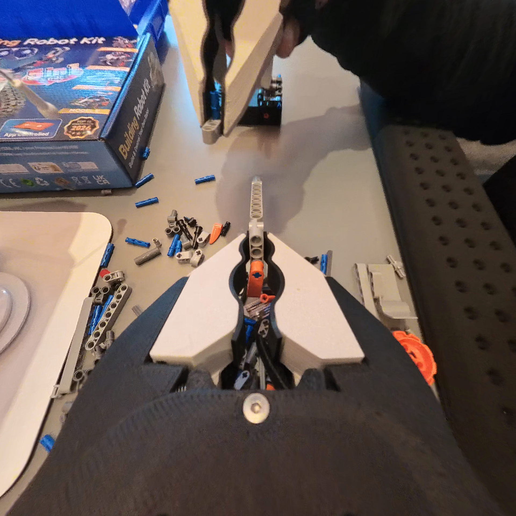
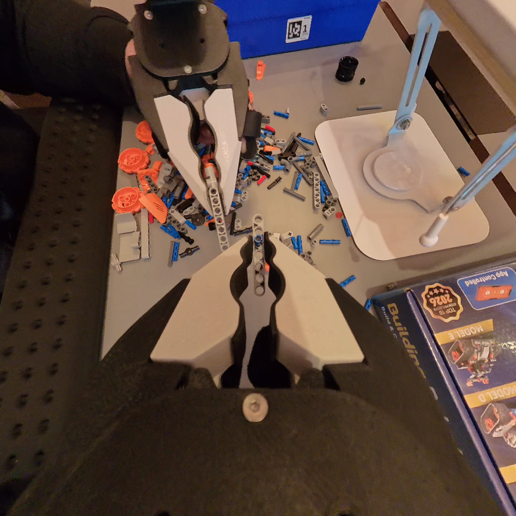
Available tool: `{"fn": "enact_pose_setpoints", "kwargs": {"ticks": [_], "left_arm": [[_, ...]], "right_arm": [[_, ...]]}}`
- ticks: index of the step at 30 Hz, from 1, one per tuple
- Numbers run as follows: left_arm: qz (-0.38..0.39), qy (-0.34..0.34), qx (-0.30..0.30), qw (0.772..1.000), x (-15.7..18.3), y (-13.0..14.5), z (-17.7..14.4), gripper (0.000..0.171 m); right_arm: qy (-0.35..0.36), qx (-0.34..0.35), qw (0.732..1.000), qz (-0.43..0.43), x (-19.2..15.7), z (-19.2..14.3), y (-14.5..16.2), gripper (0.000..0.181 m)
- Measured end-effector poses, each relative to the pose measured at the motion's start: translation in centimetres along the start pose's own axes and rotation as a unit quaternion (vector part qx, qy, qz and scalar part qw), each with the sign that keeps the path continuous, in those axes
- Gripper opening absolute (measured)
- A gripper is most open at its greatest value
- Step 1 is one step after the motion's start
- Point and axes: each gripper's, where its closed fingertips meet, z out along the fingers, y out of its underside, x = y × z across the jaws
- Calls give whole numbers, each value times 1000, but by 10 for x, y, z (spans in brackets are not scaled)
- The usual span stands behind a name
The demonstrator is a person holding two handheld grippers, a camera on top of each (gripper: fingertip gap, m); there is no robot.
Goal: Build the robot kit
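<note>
My left gripper [image 1: 257, 236] is shut on a grey and orange assembly [image 1: 255, 279]. Its long grey holed beam [image 1: 257, 201] sticks out forward above the table. In the right wrist view the left gripper [image 2: 219, 212] points down over the loose pieces, and the long beam [image 2: 219, 223] hangs from it. My right gripper [image 2: 258, 237] is shut on a short grey holed beam [image 2: 258, 268] with a blue pin [image 2: 258, 238] in it. The two beams' ends are close but apart. In the left wrist view the right gripper [image 1: 217, 131] is farther off, with the short beam's end [image 1: 210, 129] at its tips.
Loose grey, blue and black pieces [image 2: 279, 162] and orange gears [image 2: 129, 160] lie on the grey table. A white tray with a lamp stand [image 2: 405, 181] is to the right, a blue kit box [image 2: 460, 363] near right, a black perforated pad [image 2: 55, 223] to the left, and a blue bin [image 2: 293, 28] behind.
</note>
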Motion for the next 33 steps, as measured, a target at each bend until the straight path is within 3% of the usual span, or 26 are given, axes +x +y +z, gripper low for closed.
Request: {"fn": "enact_pose_setpoints", "kwargs": {"ticks": [6,8,12,16,21,25,30,33], "left_arm": [[95,-43,-94,990,5,14,20,5],[141,-97,-150,974,-1,18,29,5],[241,-142,-253,926,5,28,48,5],[293,-172,-278,899,11,28,61,5],[279,-174,-275,903,15,26,62,6],[230,-165,-257,924,25,25,52,16],[193,-181,-207,942,36,12,27,22],[176,-177,-203,947,41,18,15,24]], "right_arm": [[6,-11,1000,7,6,2,9,6],[8,-16,1000,4,6,3,10,6],[7,-17,1000,3,5,3,14,6],[6,-20,1000,5,6,4,18,6],[1,-48,999,-5,0,11,24,6],[-4,-80,997,-5,-2,16,37,5],[-1,-117,993,-20,-9,23,49,5],[-6,-132,991,-38,-19,29,47,5]]}}
